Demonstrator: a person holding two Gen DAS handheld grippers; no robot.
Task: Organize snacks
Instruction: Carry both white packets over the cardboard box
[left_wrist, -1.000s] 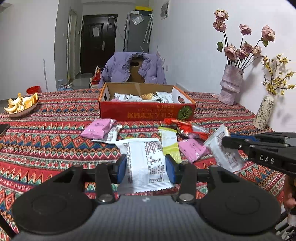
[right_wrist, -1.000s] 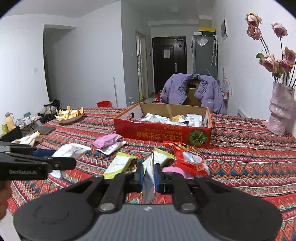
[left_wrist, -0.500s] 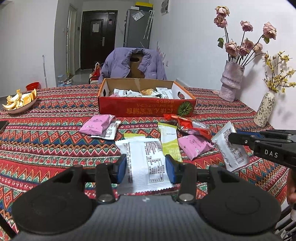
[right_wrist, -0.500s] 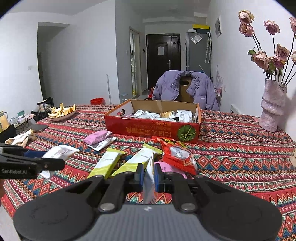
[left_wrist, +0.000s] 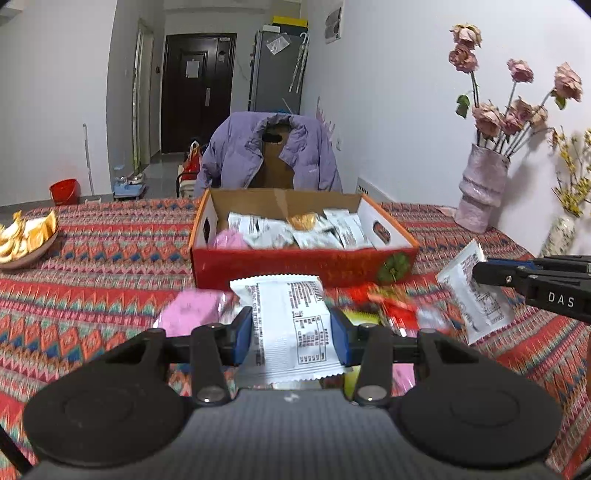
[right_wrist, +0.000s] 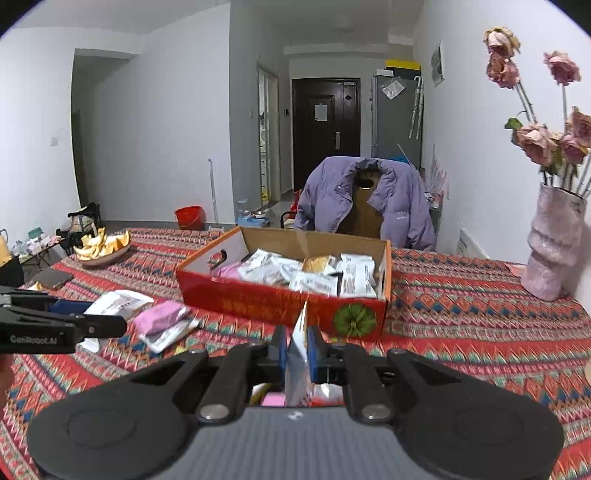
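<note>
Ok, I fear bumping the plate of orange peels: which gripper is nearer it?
Left. The left gripper is on the peel plate's side, short of it; the right gripper is farther right, before the red box.

Left gripper (left_wrist: 291, 334) and right gripper (right_wrist: 296, 349) both clamped, level, pointing forward

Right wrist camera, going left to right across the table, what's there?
left gripper → pink packet → red box → white packet held in the right gripper → pink vase
</note>
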